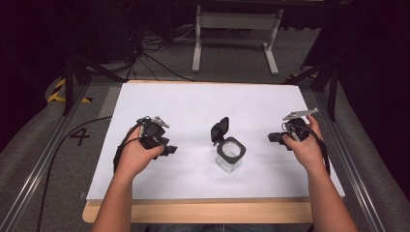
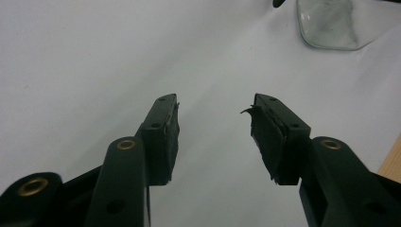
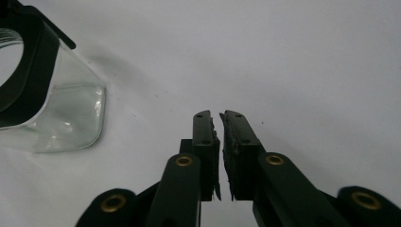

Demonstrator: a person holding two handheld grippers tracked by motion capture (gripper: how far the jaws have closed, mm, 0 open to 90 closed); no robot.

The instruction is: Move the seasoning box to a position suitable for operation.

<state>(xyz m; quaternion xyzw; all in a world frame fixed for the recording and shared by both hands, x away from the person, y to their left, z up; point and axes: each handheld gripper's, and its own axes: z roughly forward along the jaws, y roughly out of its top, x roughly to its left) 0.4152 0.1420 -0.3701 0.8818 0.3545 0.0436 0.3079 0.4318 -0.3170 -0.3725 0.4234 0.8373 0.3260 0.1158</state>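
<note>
One clear jar (image 1: 230, 155), two grippers, two hands, one white sheet (image 1: 203, 104) over a wooden table (image 1: 193, 212).

High view: the jar stands upright at centre frame, slightly right of middle, on the white sheet. It has a black collar round its mouth and a black flip lid (image 1: 220, 129) hinged open, standing up and leaning toward the upper left of the frame. Mouth faces up; the jar's long axis is vertical.

The left gripper (image 1: 167, 149), at left of centre, is held in the left hand (image 1: 140, 154) and points right toward the jar, well apart from it. The right gripper (image 1: 271, 137), at right, is held in the right hand (image 1: 304, 145) and points left toward the jar, also apart.

Left gripper view: left gripper (image 2: 215, 118) jaws spread wide, nothing between them; the jar's clear base (image 2: 331, 23) sits at upper right of the frame, its collar cut off by the edge.

Right gripper view: right gripper (image 3: 220, 118) jaws drawn nearly together, only a thin slit between, gripping nothing. The jar (image 3: 56, 104) at upper left shows its collar and glass wall, detail the high view lacks.
</note>
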